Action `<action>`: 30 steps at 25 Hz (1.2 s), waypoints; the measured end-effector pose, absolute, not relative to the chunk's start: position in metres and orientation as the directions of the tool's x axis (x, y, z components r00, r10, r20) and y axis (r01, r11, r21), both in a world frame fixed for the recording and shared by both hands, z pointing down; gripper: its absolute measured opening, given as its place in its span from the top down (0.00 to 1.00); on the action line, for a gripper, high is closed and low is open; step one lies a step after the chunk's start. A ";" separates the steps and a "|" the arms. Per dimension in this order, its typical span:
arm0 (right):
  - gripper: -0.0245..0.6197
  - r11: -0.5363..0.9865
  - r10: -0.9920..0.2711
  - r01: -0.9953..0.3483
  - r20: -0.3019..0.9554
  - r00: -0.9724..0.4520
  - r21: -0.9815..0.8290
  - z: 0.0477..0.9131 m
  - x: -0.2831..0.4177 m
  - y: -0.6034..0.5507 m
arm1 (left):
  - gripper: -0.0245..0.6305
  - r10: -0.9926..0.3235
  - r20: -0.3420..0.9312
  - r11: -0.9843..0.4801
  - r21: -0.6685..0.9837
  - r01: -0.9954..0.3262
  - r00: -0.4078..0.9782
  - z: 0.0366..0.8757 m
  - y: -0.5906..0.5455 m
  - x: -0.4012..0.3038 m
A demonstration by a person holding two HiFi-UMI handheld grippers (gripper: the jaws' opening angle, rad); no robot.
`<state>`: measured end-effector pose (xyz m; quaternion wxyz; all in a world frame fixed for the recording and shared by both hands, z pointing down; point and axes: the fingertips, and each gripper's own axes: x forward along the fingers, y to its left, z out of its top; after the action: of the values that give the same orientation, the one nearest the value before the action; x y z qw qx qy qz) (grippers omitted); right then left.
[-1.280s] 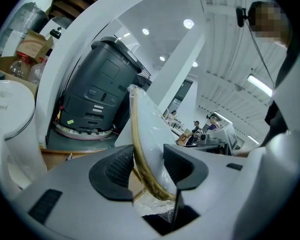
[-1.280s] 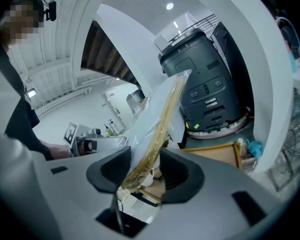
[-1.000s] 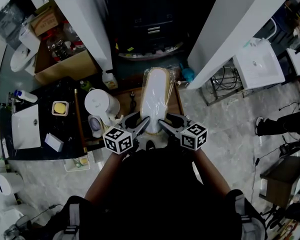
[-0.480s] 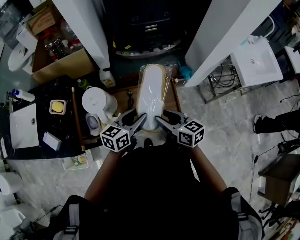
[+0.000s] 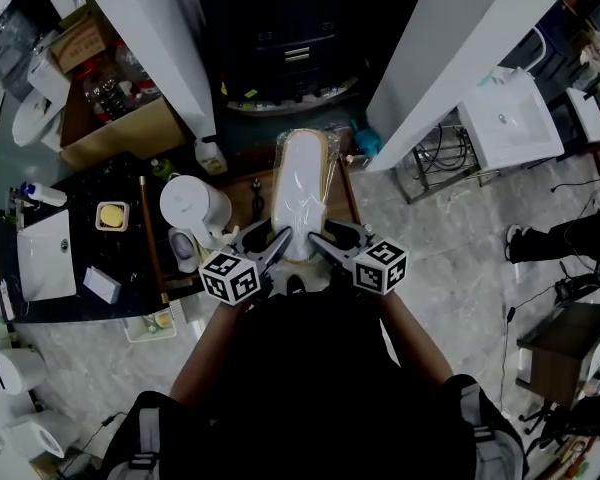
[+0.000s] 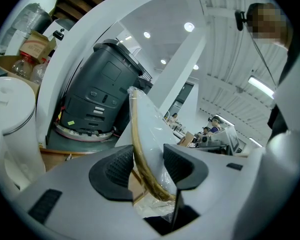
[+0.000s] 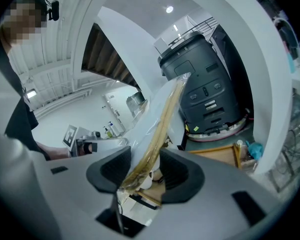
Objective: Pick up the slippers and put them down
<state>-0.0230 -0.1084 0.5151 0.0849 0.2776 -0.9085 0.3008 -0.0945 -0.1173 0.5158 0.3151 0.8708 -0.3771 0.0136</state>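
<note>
The flat white slippers [image 5: 302, 183] with tan-edged soles are packed in a clear plastic bag [image 6: 150, 204]. The pack is held off the surface in front of the person, its far end pointing at a big dark grey machine [image 5: 290, 38]. The left gripper [image 5: 278, 240] clamps the left edge of the near end and the right gripper [image 5: 318, 240] clamps the right edge. In each gripper view the black pads [image 6: 117, 169] press the tan rim from both sides. Below the pack sits a brown wooden tray [image 5: 242, 190]. To its left stand a round white lidded jug [image 5: 193, 204] and a small white square dish [image 5: 111, 216] holding a yellow block. Farther left, an open cardboard box [image 5: 130, 128] holds clear bottles [image 5: 105, 93].
</note>
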 end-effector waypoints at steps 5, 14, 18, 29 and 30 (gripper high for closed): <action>0.67 0.660 -0.451 -0.557 0.328 -0.830 -0.504 0.520 -0.021 -0.108 | 0.67 -0.644 0.270 -0.514 0.541 -0.666 0.716 0.521 -0.117 -0.092; 0.67 0.652 -0.418 -0.563 0.378 -0.826 -0.509 0.544 -0.019 -0.108 | 0.67 -0.628 0.318 -0.484 0.555 -0.676 0.710 0.543 -0.116 -0.090; 0.67 0.644 -0.396 -0.564 0.405 -0.824 -0.518 0.556 -0.019 -0.107 | 0.67 -0.614 0.348 -0.476 0.553 -0.684 0.709 0.555 -0.115 -0.090; 0.67 0.620 -0.314 -0.561 0.482 -0.818 -0.549 0.598 -0.015 -0.114 | 0.67 -0.576 0.426 -0.434 0.564 -0.703 0.698 0.594 -0.120 -0.084; 0.67 0.617 -0.303 -0.561 0.491 -0.817 -0.552 0.603 -0.014 -0.114 | 0.67 -0.571 0.434 -0.429 0.566 -0.704 0.697 0.598 -0.119 -0.084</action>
<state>-0.0143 -0.1139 0.6034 0.1779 0.2451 -0.8813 0.3628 -0.0836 -0.1194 0.5981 0.3765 0.8406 -0.3791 0.0885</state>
